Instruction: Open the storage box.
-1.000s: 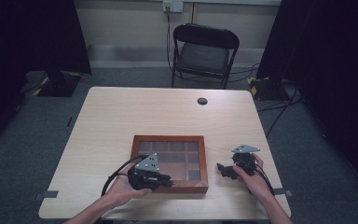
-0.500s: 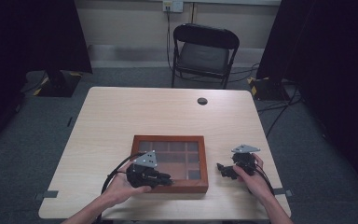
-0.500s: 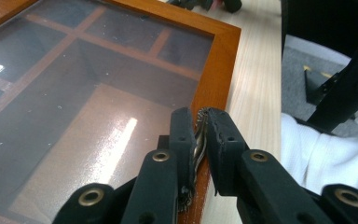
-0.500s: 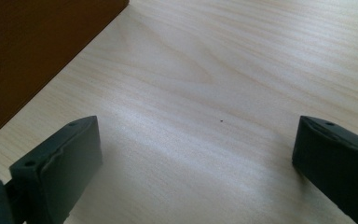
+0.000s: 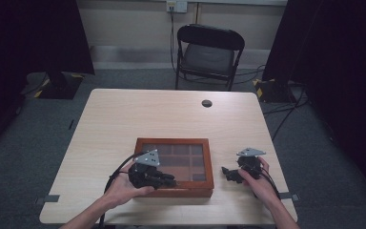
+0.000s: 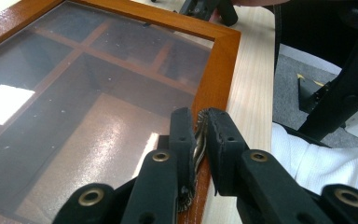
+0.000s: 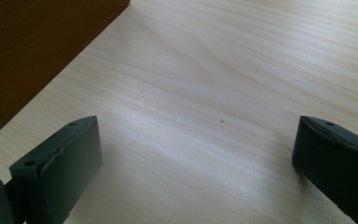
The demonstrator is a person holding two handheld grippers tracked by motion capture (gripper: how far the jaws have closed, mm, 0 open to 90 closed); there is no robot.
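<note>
Evidently the glass-lidded wooden box (image 5: 174,167) at the table's (image 5: 124,119) near edge was stiff yet fragile; the left gripper (image 6: 199,135) pinched its metal latch (image 6: 198,145), while the right gripper (image 7: 196,154) stood open.

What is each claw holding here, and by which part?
The left claw is shut on a small metal clasp at the front edge of the box lid. The right claw is open over bare table, holding nothing.

One wooden box (image 5: 174,164) with a glass lid sits on one table (image 5: 124,119), two hand-held grippers, left (image 5: 169,181) and right (image 5: 228,172), work beside it, and one folding chair (image 5: 208,52) stands behind.
</note>
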